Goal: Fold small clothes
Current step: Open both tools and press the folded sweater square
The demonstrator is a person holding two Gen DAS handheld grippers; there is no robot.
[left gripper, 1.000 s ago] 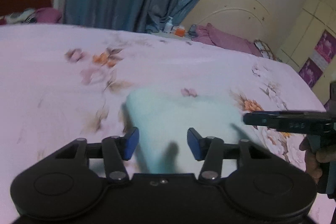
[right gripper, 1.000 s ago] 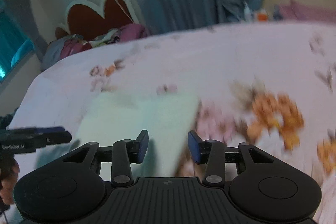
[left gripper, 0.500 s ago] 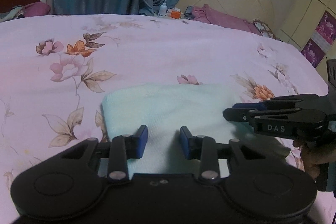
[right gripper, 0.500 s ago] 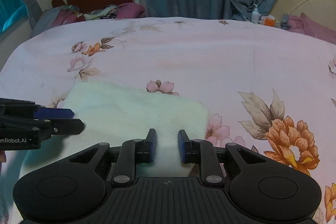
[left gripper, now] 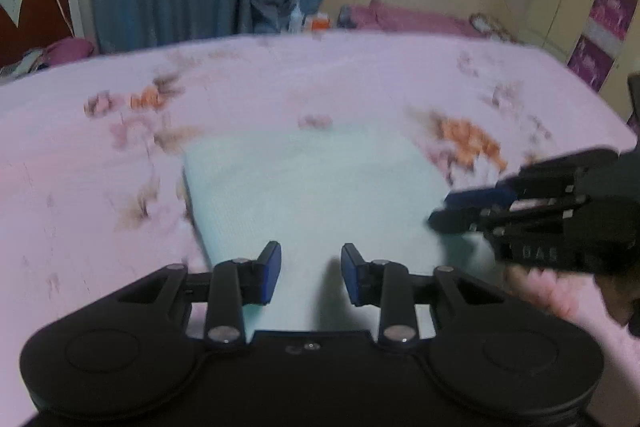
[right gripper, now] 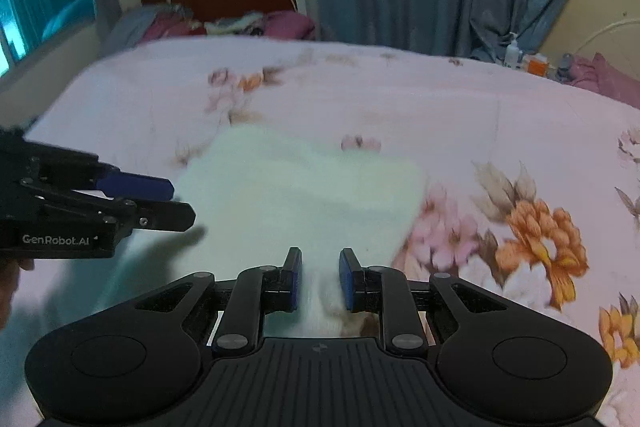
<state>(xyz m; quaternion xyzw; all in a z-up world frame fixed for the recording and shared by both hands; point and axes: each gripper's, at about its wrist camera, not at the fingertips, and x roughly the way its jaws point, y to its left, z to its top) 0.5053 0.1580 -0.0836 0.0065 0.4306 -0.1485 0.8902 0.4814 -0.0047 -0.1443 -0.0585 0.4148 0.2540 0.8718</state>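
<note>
Hovering both grippers, left (left gripper: 310, 273) w/ fingers wide, right (right gripper: 319, 279) narrow, neither gripping; we risk rumpling the cloth (left gripper: 316, 187) if we snag one layer.

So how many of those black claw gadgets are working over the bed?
2. The left claw hovers over the near edge of the pale cloth; the right claw is beside it, over the same cloth's right part.

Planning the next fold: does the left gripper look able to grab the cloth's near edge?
Probably yes. The left gripper is open over the cloth, with nothing between; the right gripper is off to its side.
</note>
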